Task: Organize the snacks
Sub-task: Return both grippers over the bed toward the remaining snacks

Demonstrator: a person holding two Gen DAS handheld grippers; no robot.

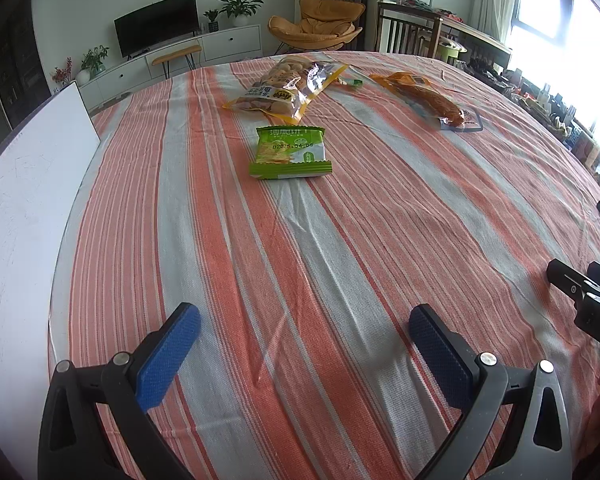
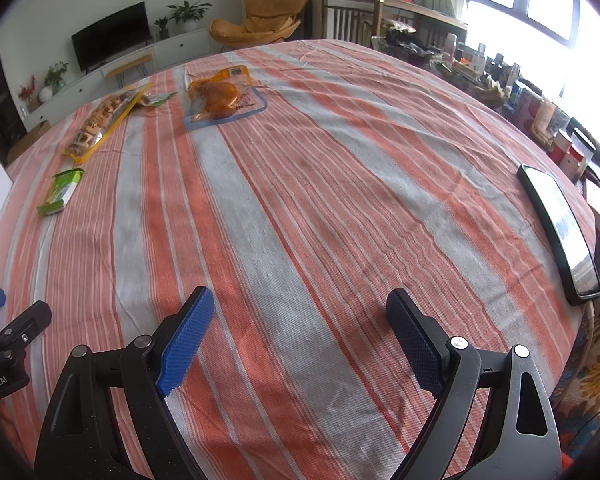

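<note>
Both grippers, left [image 1: 304,334] and right [image 2: 300,320], are hanging open over a woven striped cloth [image 1: 300,260]. Crinkly snack packets [image 1: 290,153] are lying flat at upper centre.

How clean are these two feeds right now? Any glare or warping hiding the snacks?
Left wrist view: window blown out at top right, fisheye bends the striped tablecloth, green snack packet sharp. Right wrist view: window glare at upper right, black phone mirrors the light, orange snack bag small but readable.
</note>
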